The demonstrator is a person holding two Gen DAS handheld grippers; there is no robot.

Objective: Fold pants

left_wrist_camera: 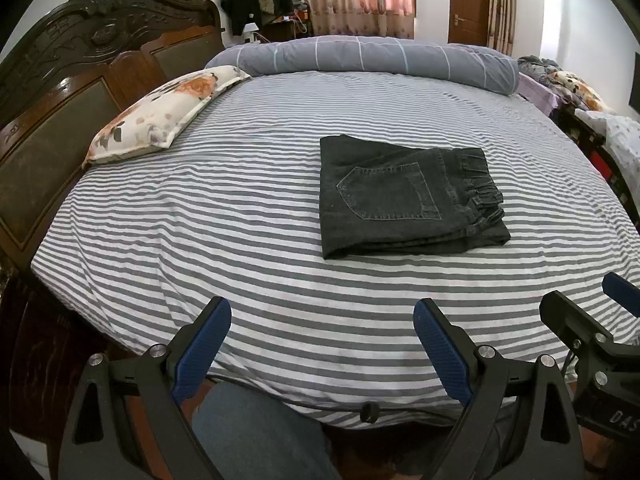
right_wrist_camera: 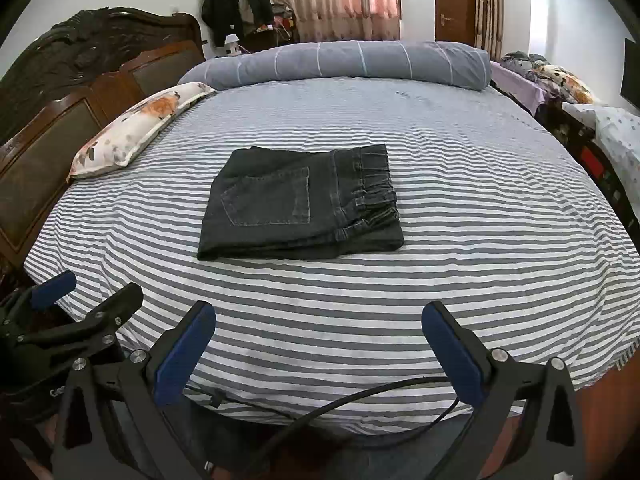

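Two claws hover at the near edge of the bed [left_wrist_camera: 160,216], both released and empty. Left claw [left_wrist_camera: 322,320]: blue-padded fingers [left_wrist_camera: 202,354] spread wide, nothing between them. Right claw [right_wrist_camera: 318,322]: fingers [right_wrist_camera: 184,356] likewise spread apart, with a black cable [right_wrist_camera: 360,398] looping beneath. Pants [left_wrist_camera: 404,196]: dark denim, folded into a compact rectangle, back pocket uppermost, elastic waistband toward the right; they lie flat on the striped sheet, ahead of both claws and well apart from them, slightly right of the left claw's axis and slightly left of the right claw's axis [right_wrist_camera: 300,202]. Floral pillow [left_wrist_camera: 160,114]: ahead and to the left, against the carved headboard [left_wrist_camera: 60,80]. Rolled grey quilt [left_wrist_camera: 360,56]: along the far side of the bed, beyond the pants. Each view catches the other claw at its lower corner.
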